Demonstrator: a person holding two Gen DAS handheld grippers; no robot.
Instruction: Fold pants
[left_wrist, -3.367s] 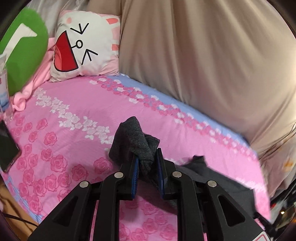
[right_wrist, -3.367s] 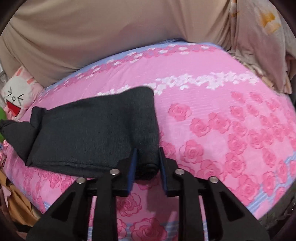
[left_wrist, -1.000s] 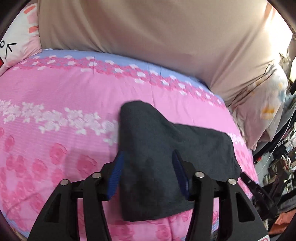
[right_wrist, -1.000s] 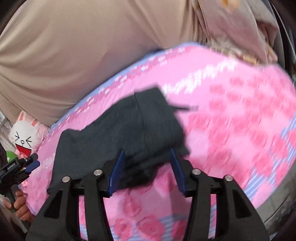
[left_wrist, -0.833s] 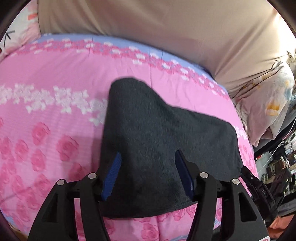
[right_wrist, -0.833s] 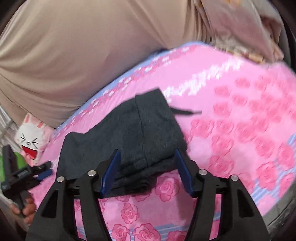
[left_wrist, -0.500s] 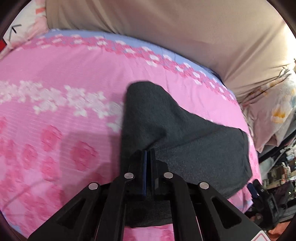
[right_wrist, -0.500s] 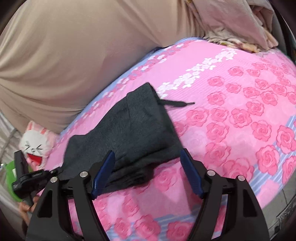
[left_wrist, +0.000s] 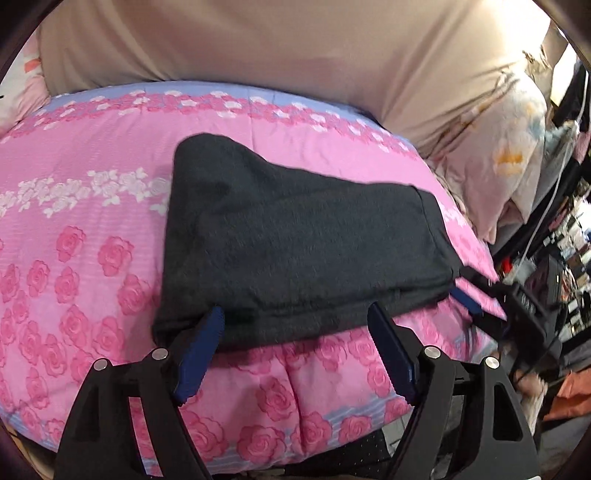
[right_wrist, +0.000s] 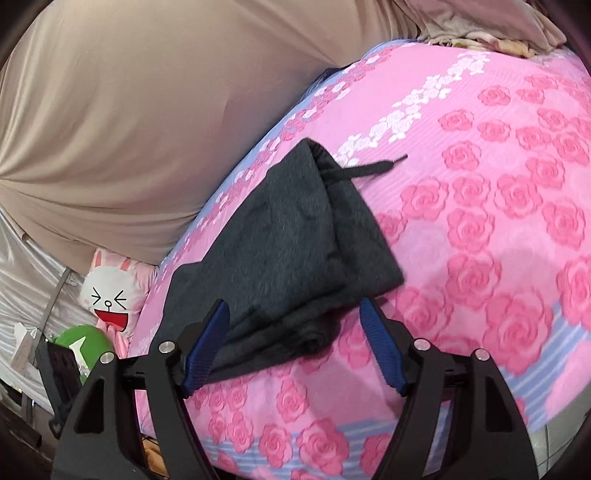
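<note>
Dark grey pants (left_wrist: 295, 243) lie folded in layers on the pink rose bedspread (left_wrist: 74, 258). My left gripper (left_wrist: 295, 332) is open and empty, just in front of the pants' near edge. In the right wrist view the pants (right_wrist: 295, 251) lie folded, with a drawstring (right_wrist: 365, 170) trailing from the waistband. My right gripper (right_wrist: 295, 328) is open and empty, at the pants' near edge. The right gripper also shows in the left wrist view (left_wrist: 480, 295) beside the pants' right end.
A beige cloth (left_wrist: 258, 40) rises behind the bed. A floral pillow (left_wrist: 498, 158) lies at the right end. A white bunny cushion (right_wrist: 110, 291) and a green object (right_wrist: 85, 339) sit at the left end. The bed's front edge (left_wrist: 332, 417) is close below.
My left gripper, shut on the pants half a second ago, has opened and drawn back. The right gripper stays open and has pulled slightly away. The pants now rest folded on the bed.
</note>
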